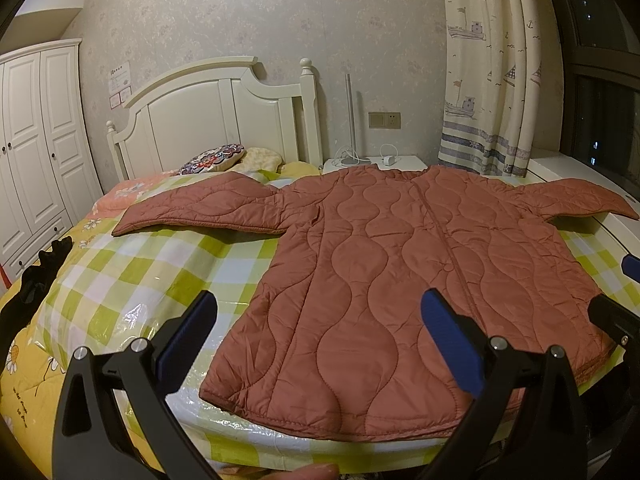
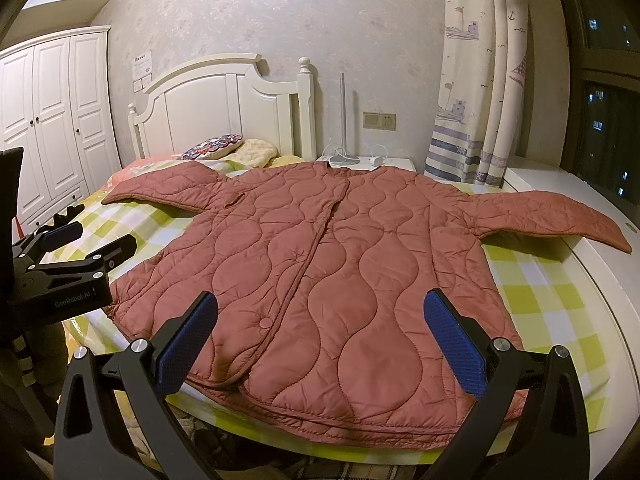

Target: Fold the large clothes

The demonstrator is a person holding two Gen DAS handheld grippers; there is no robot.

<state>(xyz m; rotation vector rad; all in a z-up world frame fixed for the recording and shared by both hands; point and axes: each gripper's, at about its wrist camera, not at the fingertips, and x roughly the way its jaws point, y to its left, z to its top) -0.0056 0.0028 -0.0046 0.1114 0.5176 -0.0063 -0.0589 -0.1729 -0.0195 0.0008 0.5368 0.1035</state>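
While flat, jacket (image 2: 320, 264) (fingers (image 2: 188, 344) apart)

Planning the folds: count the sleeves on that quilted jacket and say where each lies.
2. On the jacket, the left sleeve stretches toward the wardrobe side over the checked bedcover; the right sleeve reaches over the white ledge by the window. None look hidden.

Bare bed (image 1: 132, 276) lies left of the coat (image 1: 400, 280); headboard (image 1: 208, 120) and curtain (image 1: 488, 80) block beyond.

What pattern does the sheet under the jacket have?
The sheet has a green, white and yellow check, clearest in the left wrist view.
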